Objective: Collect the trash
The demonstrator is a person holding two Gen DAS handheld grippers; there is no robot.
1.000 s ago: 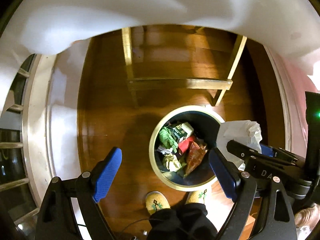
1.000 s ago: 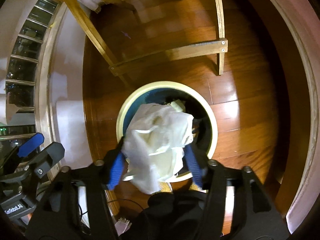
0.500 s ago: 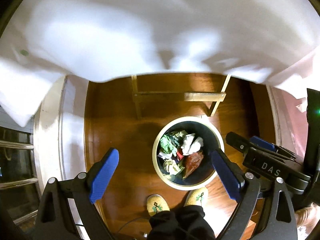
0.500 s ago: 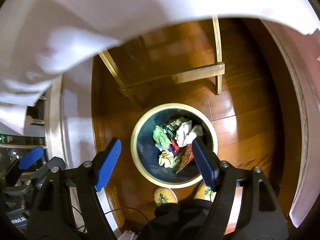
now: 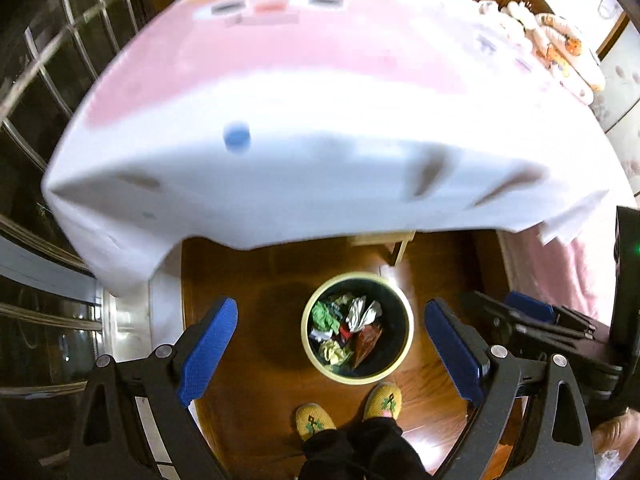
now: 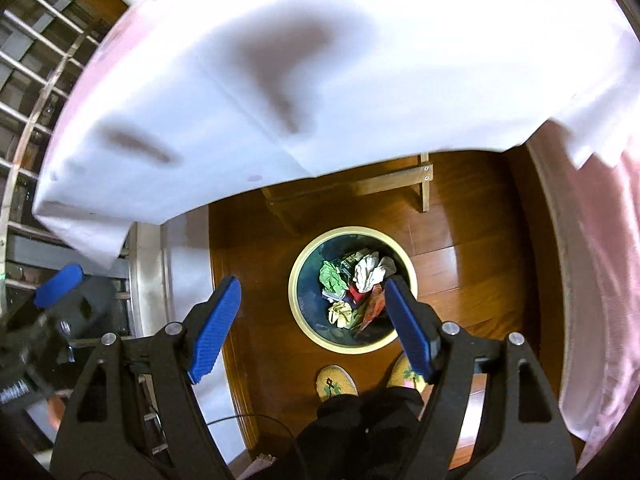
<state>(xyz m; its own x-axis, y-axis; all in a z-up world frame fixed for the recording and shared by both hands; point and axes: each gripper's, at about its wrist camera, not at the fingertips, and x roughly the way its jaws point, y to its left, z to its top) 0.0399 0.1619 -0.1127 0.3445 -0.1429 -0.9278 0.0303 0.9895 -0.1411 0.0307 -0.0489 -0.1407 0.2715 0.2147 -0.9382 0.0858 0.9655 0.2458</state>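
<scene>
Glossy wooden floor [image 6: 460,272] below; round cream-rimmed bin [image 6: 296,280] holds crumpled wrappers [image 6: 370,272]. White tablecloth [image 5: 320,184] drapes far. Left gripper [image 5: 332,344] and right gripper [image 6: 312,324] both gape empty.

Both wrist cameras look steeply down from high above the wooden floor [image 5: 248,344], along their own blue-padded fingers. Each centres the round trash bin [image 5: 357,376] [image 6: 352,346] far below, with the draped table edge [image 5: 280,184] [image 6: 320,92] overhead. The left view also catches the right gripper [image 5: 532,316] at its right edge.
</scene>
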